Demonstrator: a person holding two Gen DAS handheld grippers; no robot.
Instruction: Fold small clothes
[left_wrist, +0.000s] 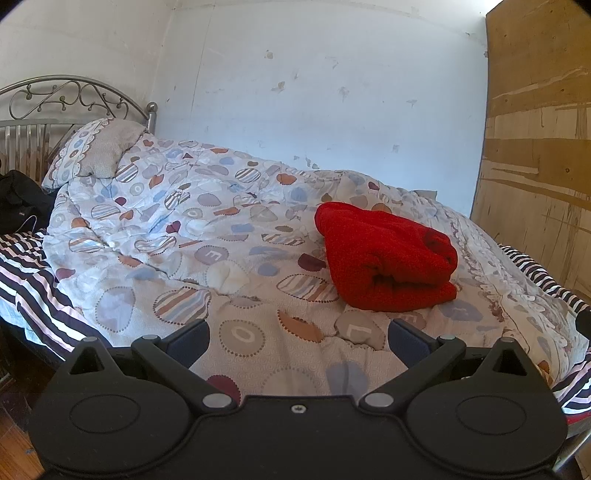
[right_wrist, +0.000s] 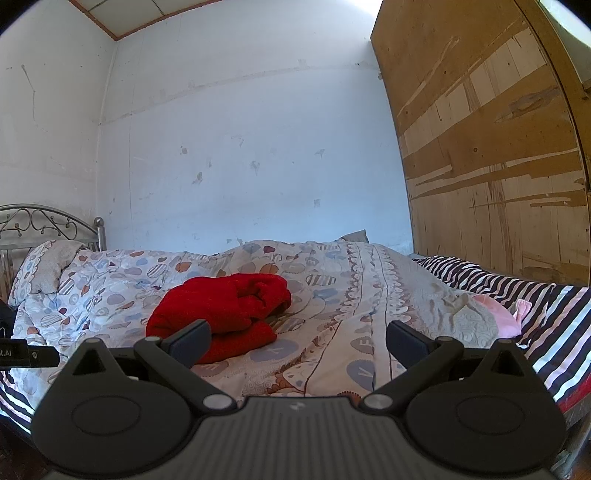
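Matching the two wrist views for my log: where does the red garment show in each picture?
Left wrist: the red garment lies right of centre on the quilt, beyond the open left gripper.
Right wrist: the red garment lies left of centre, partly behind the left finger of the open right gripper.
Shared landmark: the metal headboard at the left edge in both.

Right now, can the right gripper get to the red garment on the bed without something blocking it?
Probably yes. The right gripper is open and empty, and the red garment lies folded on the quilt just ahead, toward its left finger. Nothing stands between them.
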